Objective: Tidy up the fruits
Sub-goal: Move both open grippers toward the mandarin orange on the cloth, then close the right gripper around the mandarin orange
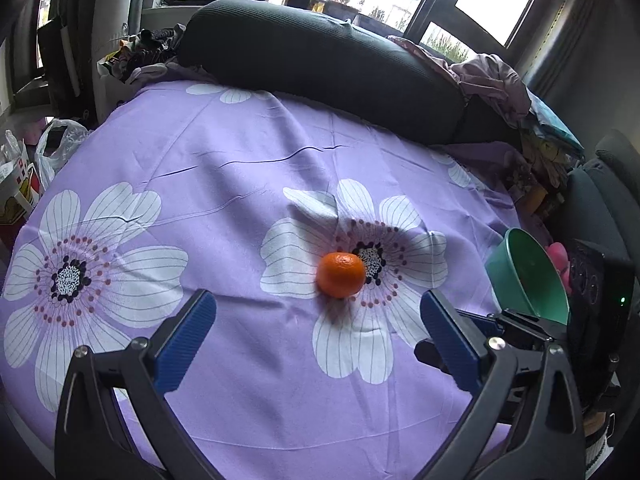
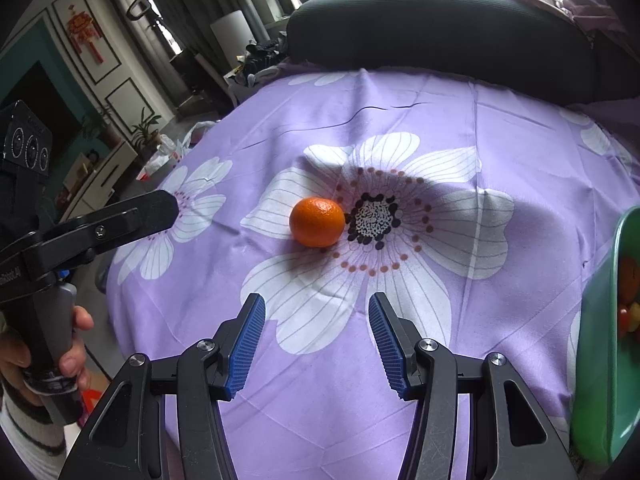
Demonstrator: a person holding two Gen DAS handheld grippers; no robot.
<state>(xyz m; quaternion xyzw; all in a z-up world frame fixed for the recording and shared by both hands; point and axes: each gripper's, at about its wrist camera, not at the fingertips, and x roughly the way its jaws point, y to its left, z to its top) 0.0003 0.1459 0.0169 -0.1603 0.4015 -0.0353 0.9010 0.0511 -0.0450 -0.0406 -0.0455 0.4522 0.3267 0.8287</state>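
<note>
Round orange tangerine (image 2: 317, 222) (dimpled skin) on floral cloth (image 2: 500, 128).

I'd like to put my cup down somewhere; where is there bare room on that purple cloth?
Bare cloth lies between the orange and the dark cushion, and left over the big flower print. The right edge is crowded by the green bowl.

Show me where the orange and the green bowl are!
orange (image 2: 317, 222), right wrist view, middle of its peel.
green bowl (image 1: 532, 276), left wrist view, inside wall.
</note>
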